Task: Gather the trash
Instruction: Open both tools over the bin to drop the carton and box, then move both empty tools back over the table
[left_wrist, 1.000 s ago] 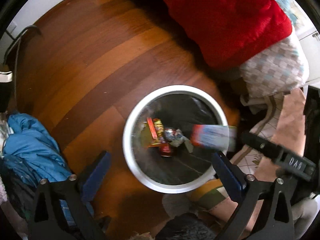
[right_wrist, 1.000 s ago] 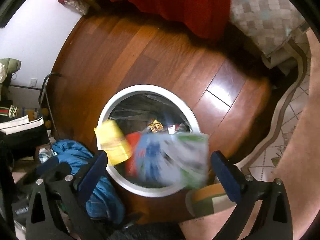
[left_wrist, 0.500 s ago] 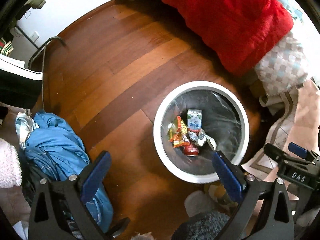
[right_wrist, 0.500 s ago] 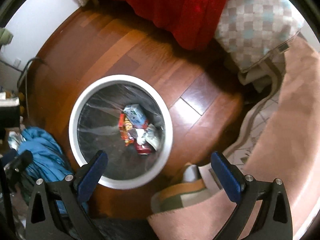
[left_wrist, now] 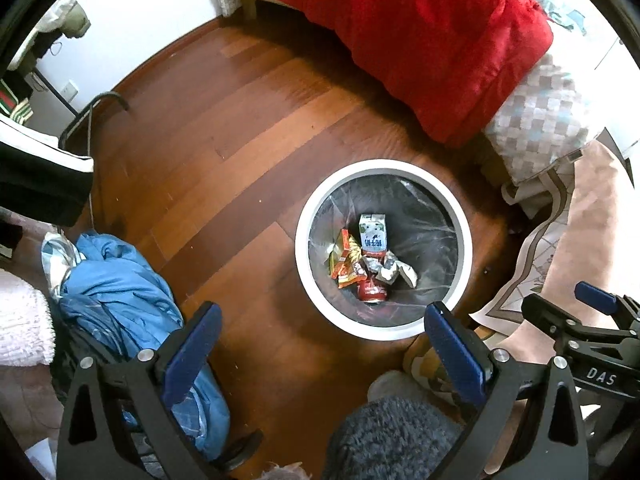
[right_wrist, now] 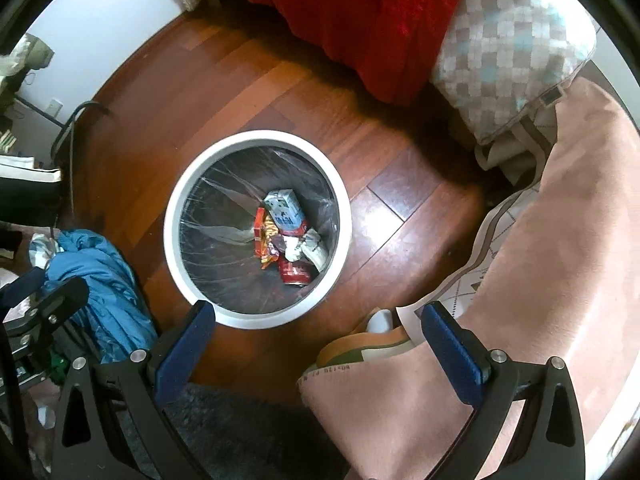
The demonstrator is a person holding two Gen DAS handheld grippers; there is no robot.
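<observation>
A white round trash bin [left_wrist: 306,216] with a clear liner stands on the wood floor; it also shows in the right wrist view [right_wrist: 176,208]. Inside lie a blue-white carton [left_wrist: 372,233] [right_wrist: 285,209], orange-red snack wrappers [left_wrist: 345,260] [right_wrist: 264,240], a red can [left_wrist: 372,292] [right_wrist: 294,272] and crumpled paper [left_wrist: 394,270]. My left gripper [left_wrist: 320,344] is open and empty, high above the floor just left of the bin. My right gripper [right_wrist: 316,340] is open and empty above the bin's near edge. The right gripper also shows in the left wrist view [left_wrist: 580,316].
A bed with a red blanket [left_wrist: 420,40] and a checkered pillow [right_wrist: 508,52] stands behind the bin. A blue garment [left_wrist: 120,280] lies at the left. A pink rug [right_wrist: 560,240] covers the floor at the right. A slippered foot [right_wrist: 360,344] is near the bin.
The blue-white carton and yellow wrapper dropped from my right gripper into the bin. Both grippers have risen and drawn back from the bin.
</observation>
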